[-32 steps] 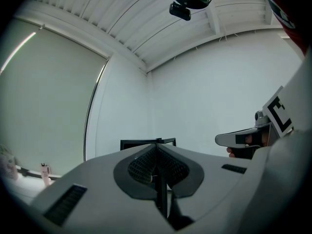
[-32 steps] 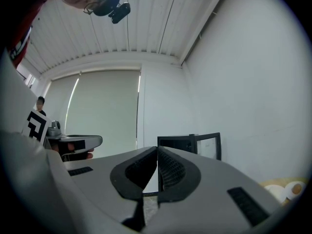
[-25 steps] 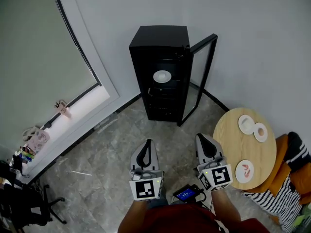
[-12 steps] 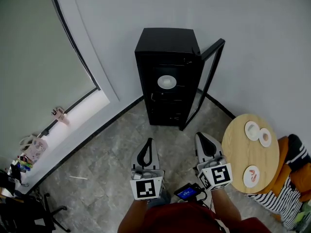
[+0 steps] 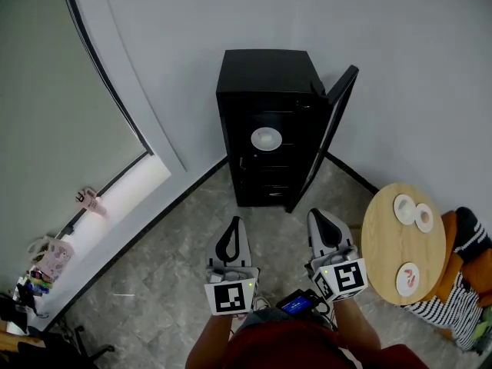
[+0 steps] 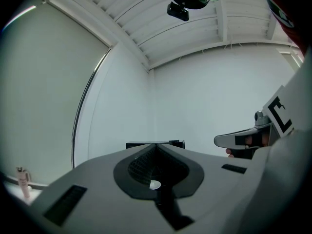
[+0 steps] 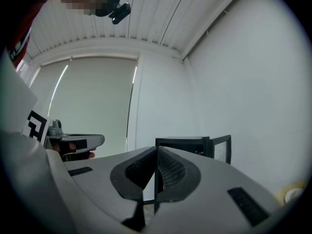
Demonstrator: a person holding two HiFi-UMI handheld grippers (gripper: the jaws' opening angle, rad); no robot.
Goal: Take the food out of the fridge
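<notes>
The black fridge (image 5: 265,91) stands against the wall ahead, its glass door (image 5: 332,125) swung open to the right. A white dish (image 5: 266,138) sits on an upper shelf inside. Both grippers are held low in front of me, well short of the fridge. My left gripper (image 5: 234,223) and right gripper (image 5: 316,215) point toward it, side by side. In the left gripper view the jaws of the left gripper (image 6: 156,145) meet with nothing between them. In the right gripper view the right gripper (image 7: 157,147) is also shut and empty, with the fridge (image 7: 187,144) beyond.
A round wooden table (image 5: 390,244) stands at the right with three small plates, one (image 5: 407,278) holding reddish food. Behind it are an orange seat and striped cloth (image 5: 457,302). A large blind-covered window and its sill (image 5: 115,198) run along the left, with clutter (image 5: 34,271) below.
The fridge has drawn nearer and more central in the head view, and the table has slid right. Both grippers kept their place before me, still shut.
</notes>
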